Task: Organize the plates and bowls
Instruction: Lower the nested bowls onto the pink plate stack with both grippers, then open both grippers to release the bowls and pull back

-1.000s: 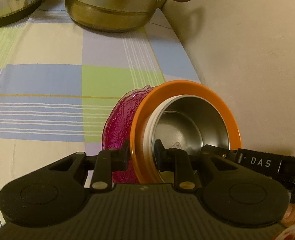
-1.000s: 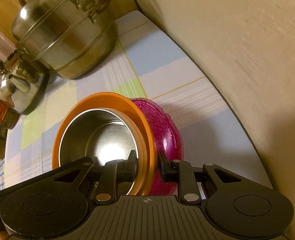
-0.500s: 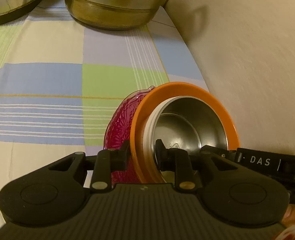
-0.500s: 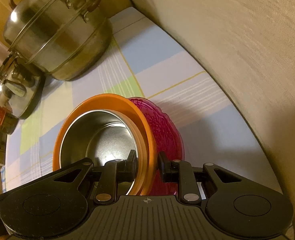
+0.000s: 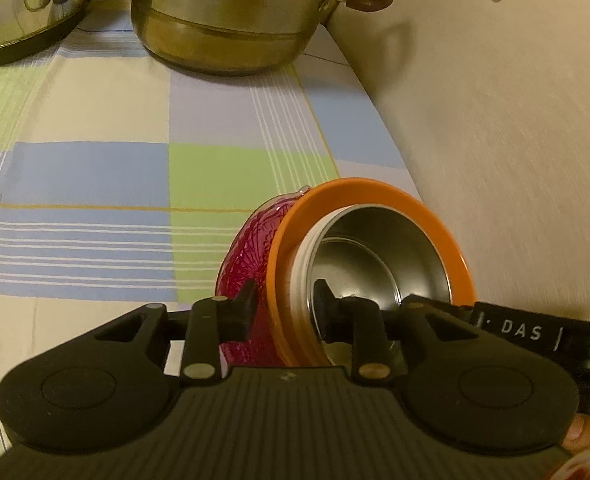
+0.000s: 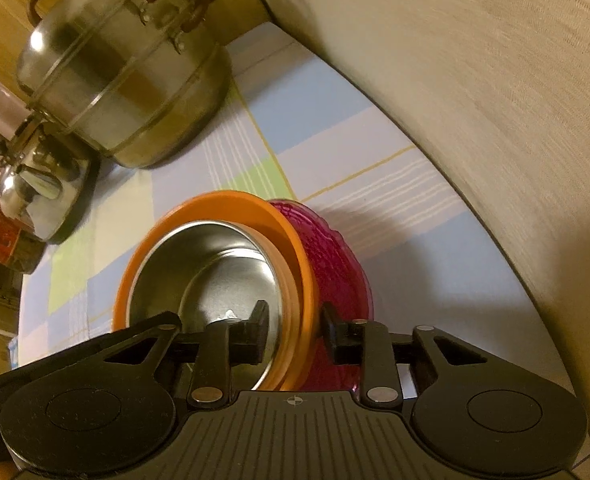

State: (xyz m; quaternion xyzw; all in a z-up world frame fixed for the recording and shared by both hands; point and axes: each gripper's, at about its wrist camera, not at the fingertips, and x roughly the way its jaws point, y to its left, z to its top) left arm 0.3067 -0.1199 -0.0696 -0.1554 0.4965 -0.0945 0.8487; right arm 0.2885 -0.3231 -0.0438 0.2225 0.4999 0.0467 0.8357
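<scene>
Your left gripper (image 5: pixel 283 306) has its fingers narrowed onto a nested stack of dishes, one finger against the outside of the pink glass bowl (image 5: pixel 247 248) and the other inside the steel bowl (image 5: pixel 379 256), so the orange bowl (image 5: pixel 375 188) between them is pinched too. Your right gripper (image 6: pixel 293 322) clamps the same stack from the opposite side, one finger inside the steel bowl (image 6: pixel 215 268) and one on the pink glass bowl (image 6: pixel 335 248), with the orange bowl (image 6: pixel 215 204) rim sandwiched between. The stack is tipped on its side, its open mouth turned toward 3 o'clock in the left wrist view and toward 9 o'clock in the right wrist view. Whether its lower edge touches the checked tablecloth (image 5: pixel 95 176) is hidden behind your grippers. In the left wrist view a large steel pot (image 5: pixel 231 20) stands on the cloth at 12 o'clock, with a kettle (image 5: pixel 19 8) at 10 o'clock, both well apart from the stack. A beige wall (image 5: pixel 515 140) runs along the cloth's edge from 1 to 4 o'clock, near the orange rim.
</scene>
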